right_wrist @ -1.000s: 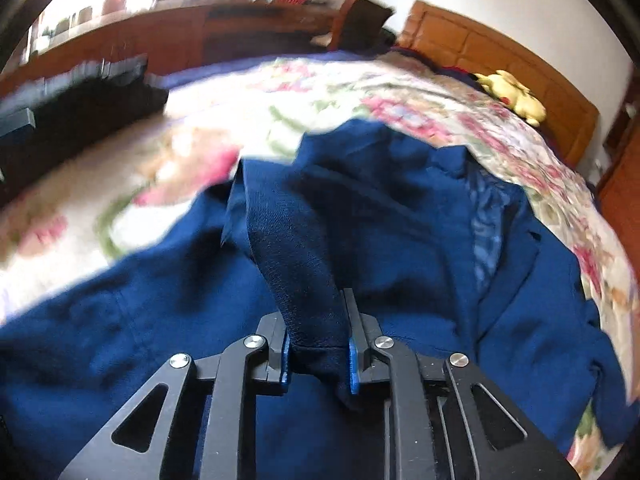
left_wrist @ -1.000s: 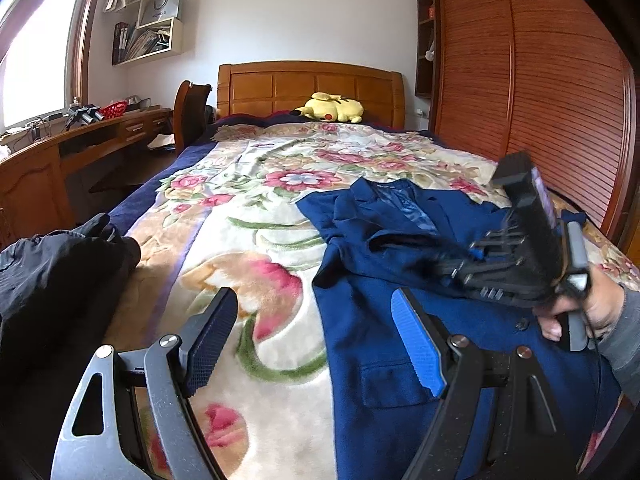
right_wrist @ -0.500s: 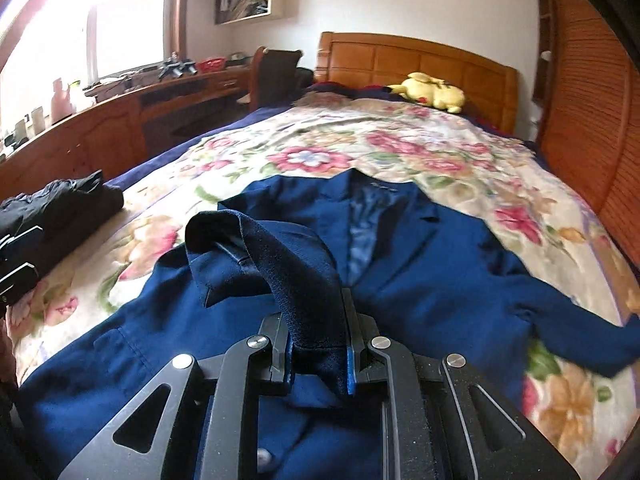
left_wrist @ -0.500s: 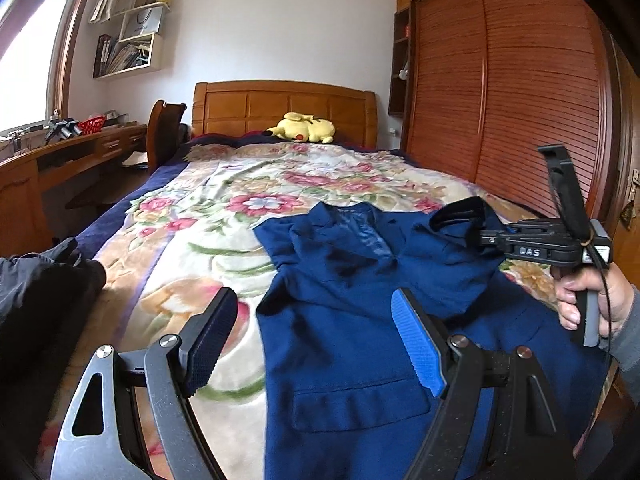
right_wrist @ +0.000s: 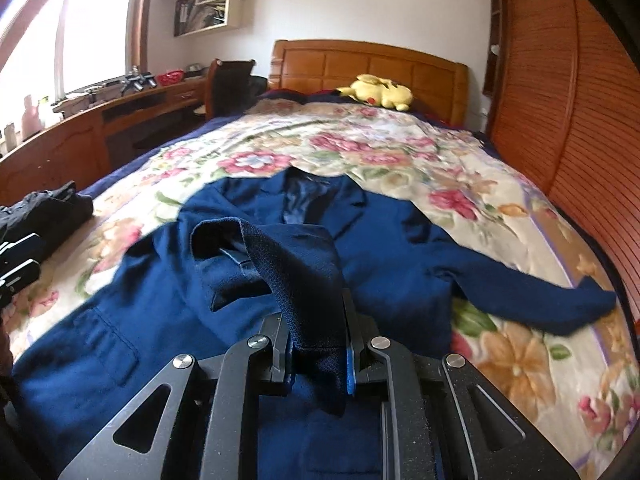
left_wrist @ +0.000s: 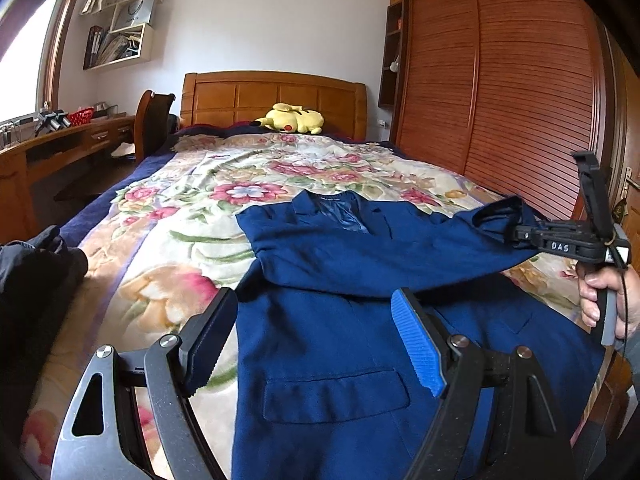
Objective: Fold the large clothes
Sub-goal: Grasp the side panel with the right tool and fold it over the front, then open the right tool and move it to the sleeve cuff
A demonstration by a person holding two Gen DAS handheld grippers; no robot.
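Gripping the cuff of one sleeve, your right gripper has its tongs clamped tight on the fabric at lower centre of its view. The navy jacket lies across the floral bedspread. Your left gripper, tongs wide apart, hovers above its hem.

This is a bedroom in a lived-in home. A wide bed with a panelled wooden headboard wears a floral cream blanket, a yellow plush toy at its head. Louvred reddish wooden wardrobe doors line one side, a long wooden desk under the window the other, white wall shelves above.
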